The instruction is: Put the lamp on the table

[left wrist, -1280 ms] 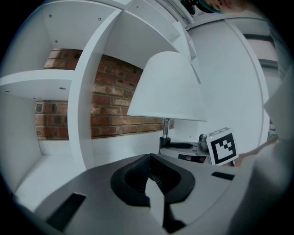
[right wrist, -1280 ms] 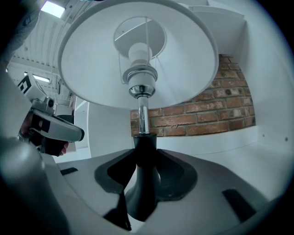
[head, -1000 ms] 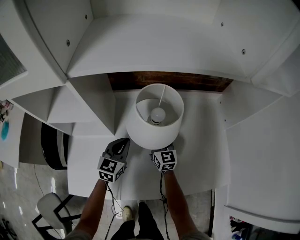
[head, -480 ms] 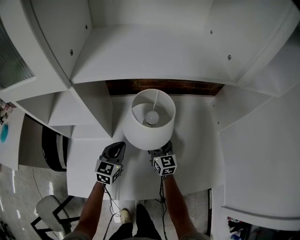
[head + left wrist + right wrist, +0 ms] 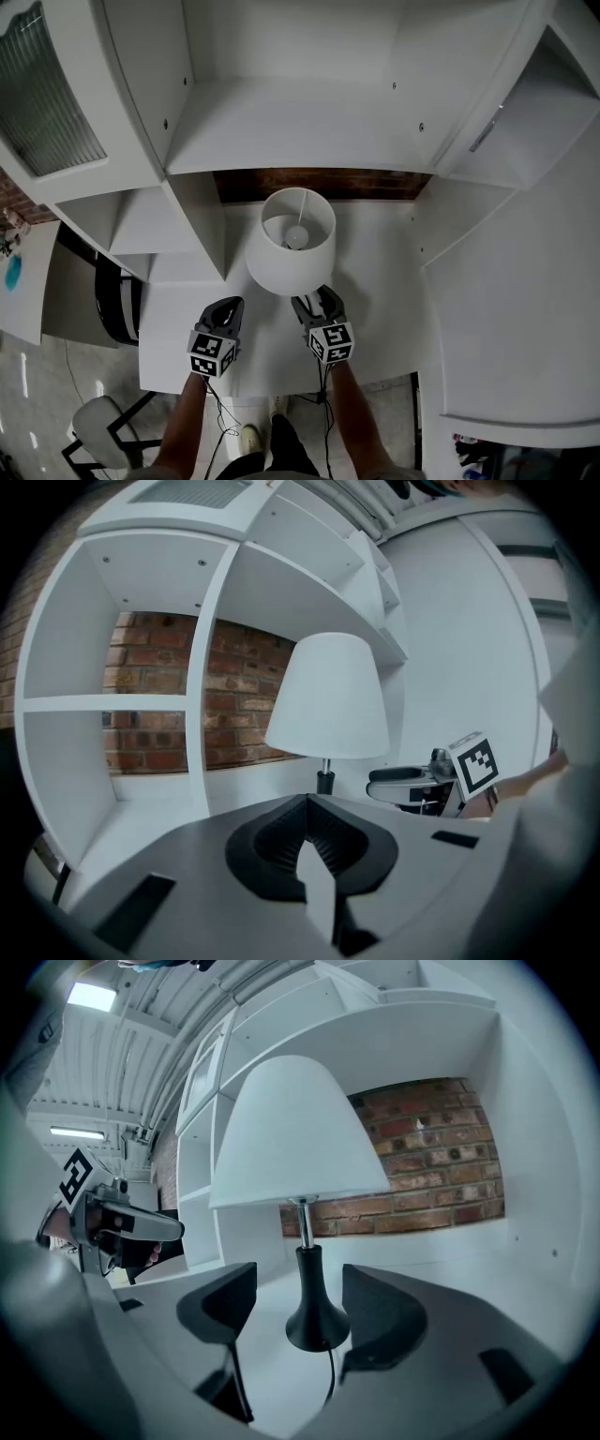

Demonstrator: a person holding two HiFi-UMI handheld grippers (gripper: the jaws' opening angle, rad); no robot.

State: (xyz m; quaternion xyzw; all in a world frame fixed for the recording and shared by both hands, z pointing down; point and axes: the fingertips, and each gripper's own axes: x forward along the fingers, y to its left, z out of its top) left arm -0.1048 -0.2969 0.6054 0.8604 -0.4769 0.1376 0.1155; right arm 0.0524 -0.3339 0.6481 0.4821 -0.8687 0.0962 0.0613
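The lamp point(image 5: 290, 242), with a white shade and a slim black base point(image 5: 312, 1314), stands upright on the white table point(image 5: 394, 309) under the shelf. My right gripper point(image 5: 315, 302) is just in front of it. Its jaws have just been opening and now stand open point(image 5: 298, 1303), one on each side of the base without touching it. The black cord point(image 5: 330, 1377) trails from the base toward me. To the left of the lamp my left gripper point(image 5: 228, 307) is shut point(image 5: 309, 844) with nothing in it. It is apart from the lamp point(image 5: 328, 700).
White cubby shelves point(image 5: 178, 220) rise at the table's left, with a brick wall point(image 5: 319, 183) behind the lamp. A white panel point(image 5: 506, 309) closes the right side. A dark round thing point(image 5: 117, 300) and a chair point(image 5: 98, 422) are on the floor at the left.
Both grippers have drawn back from the lamp toward the table's front edge. The right jaws, earlier tucked under the shade at the base, now stand apart. The lamp stays where it stood.
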